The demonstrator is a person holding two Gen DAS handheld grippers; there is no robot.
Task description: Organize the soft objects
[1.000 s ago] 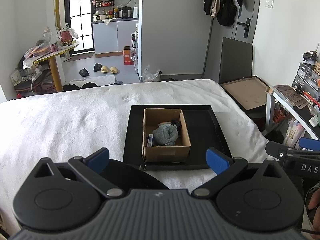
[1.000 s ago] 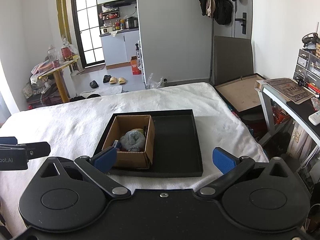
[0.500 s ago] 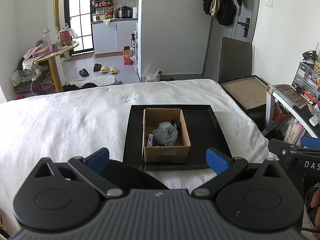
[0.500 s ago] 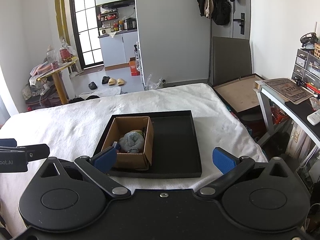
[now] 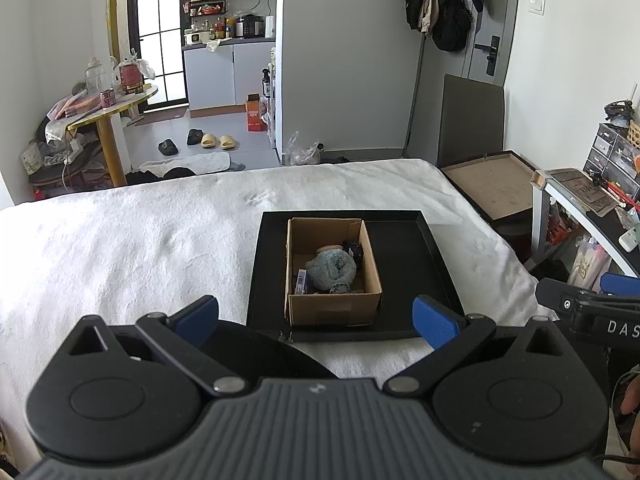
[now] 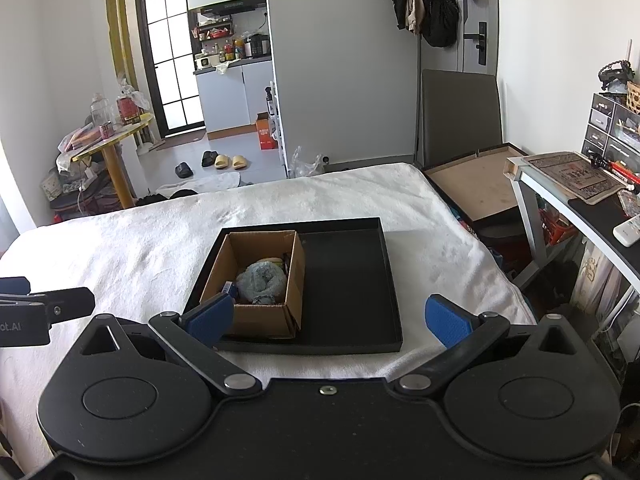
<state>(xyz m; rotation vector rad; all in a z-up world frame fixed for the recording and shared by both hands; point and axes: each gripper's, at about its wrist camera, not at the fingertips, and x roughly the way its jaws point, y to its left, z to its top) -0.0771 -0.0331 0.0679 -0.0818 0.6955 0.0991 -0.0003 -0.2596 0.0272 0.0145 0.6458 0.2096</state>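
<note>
Little changes from a second ago as the left gripper point(image 5: 315, 314) and right gripper point(image 6: 327, 318) hover spread and empty before the cardboard box point(image 5: 333, 306), where a blue-grey cloth bundle point(image 5: 331, 270) sits, on the black tray point(image 5: 416, 256).

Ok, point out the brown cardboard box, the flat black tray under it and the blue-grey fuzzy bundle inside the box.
brown cardboard box point(image 5: 334, 309): left wrist view, on its near outer wall.
flat black tray point(image 6: 348, 280): right wrist view, on its bare floor right of the box.
blue-grey fuzzy bundle point(image 5: 331, 270): left wrist view, on its middle.
</note>
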